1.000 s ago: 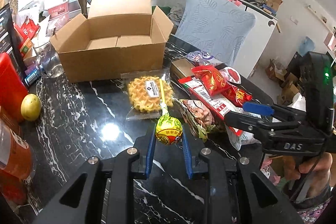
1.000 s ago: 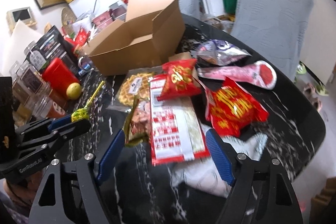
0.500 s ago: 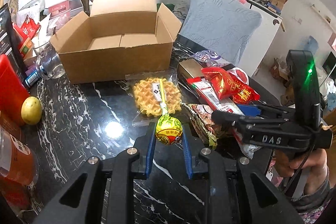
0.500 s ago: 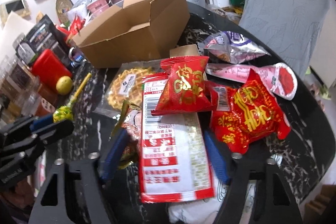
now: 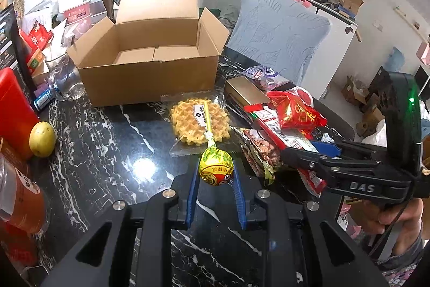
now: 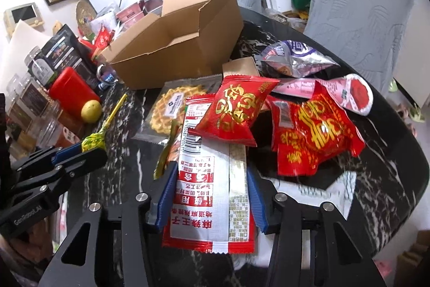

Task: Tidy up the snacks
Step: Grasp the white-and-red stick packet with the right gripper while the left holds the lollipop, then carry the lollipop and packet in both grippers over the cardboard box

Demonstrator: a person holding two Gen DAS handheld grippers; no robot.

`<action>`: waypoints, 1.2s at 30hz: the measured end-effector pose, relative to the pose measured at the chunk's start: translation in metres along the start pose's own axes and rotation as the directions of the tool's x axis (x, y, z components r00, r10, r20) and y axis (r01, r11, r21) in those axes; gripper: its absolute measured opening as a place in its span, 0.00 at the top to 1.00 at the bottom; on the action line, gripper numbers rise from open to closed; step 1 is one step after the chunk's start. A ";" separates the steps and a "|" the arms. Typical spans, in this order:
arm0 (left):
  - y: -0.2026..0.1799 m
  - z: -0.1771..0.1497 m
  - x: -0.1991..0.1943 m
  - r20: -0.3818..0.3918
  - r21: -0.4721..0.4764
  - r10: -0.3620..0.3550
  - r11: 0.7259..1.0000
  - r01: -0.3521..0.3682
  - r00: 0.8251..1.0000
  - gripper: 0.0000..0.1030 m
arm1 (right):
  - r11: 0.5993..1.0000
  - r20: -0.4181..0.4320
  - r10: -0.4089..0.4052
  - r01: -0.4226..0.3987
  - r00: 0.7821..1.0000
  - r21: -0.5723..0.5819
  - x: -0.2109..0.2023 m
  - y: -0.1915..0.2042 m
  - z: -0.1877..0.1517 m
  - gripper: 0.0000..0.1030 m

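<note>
Both claws are at work: the left gripper (image 5: 215, 174) pinches the round yellow foil-wrapped lollipop (image 5: 215, 170) by its head, stick pointing forward over the clear-wrapped golden waffle (image 5: 200, 121), while the right gripper (image 6: 209, 202) stands spread, its blue pads flanking the long red-and-white flat snack packet (image 6: 209, 195) on the black marble table (image 5: 107, 152); whether the pads touch it I cannot tell

That packet looks light, thin and floppy, its film probably slick, so a hold across the middle of its width should keep it from drooping or sliding out. The small red gold-printed pouch (image 6: 235, 109) lies on its far end and may drag along

Only the left wrist view looks into the open brown cardboard box (image 5: 150, 58), which shows nothing inside; only the right wrist view shows the crinkled red bag (image 6: 314, 131) and silver-purple pouch (image 6: 295, 59) in full
</note>
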State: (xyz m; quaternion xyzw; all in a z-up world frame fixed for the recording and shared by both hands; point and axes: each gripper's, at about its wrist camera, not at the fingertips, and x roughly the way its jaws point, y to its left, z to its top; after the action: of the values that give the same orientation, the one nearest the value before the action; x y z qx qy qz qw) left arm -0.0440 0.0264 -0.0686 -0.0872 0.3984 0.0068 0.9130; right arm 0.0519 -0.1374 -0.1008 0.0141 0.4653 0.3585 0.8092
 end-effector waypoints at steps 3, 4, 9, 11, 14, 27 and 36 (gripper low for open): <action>-0.002 -0.003 -0.004 0.007 0.005 -0.011 1.000 0.011 1.000 0.77 | 0.994 0.012 0.084 -0.085 0.996 0.067 -0.010 -0.005 -0.005 0.53; -0.003 -0.004 -0.005 0.010 0.007 -0.016 1.000 0.016 1.000 0.77 | 0.992 0.016 0.095 -0.096 0.995 0.078 -0.012 -0.005 -0.006 0.53; -0.008 -0.007 -0.013 0.030 0.020 -0.027 0.999 0.026 0.999 0.77 | 0.985 0.021 0.128 -0.130 0.992 0.114 -0.020 -0.006 -0.012 0.53; -0.009 -0.008 -0.017 0.039 0.021 -0.026 0.999 0.025 0.999 0.77 | 0.980 0.020 0.150 -0.152 0.988 0.129 -0.020 -0.005 -0.014 0.53; -0.011 -0.010 -0.023 0.053 0.022 -0.022 1.000 0.021 0.998 0.77 | 0.980 0.025 0.154 -0.156 0.988 0.125 -0.022 0.000 -0.016 0.53; -0.005 0.010 -0.030 0.108 0.014 0.004 1.000 -0.005 0.994 0.77 | 0.988 0.040 0.144 -0.146 0.989 0.056 -0.027 0.014 0.000 0.53; 0.001 0.039 -0.024 0.142 0.014 0.013 1.000 -0.015 0.990 0.77 | 0.991 0.065 0.132 -0.131 0.989 -0.018 -0.032 0.022 0.029 0.53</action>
State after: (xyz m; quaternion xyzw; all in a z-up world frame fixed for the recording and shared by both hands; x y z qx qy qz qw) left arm -0.0318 0.0354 -0.0254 -0.0769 0.3329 0.0162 0.9397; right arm 0.0516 -0.1310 -0.0525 0.0512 0.4337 0.4135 0.7989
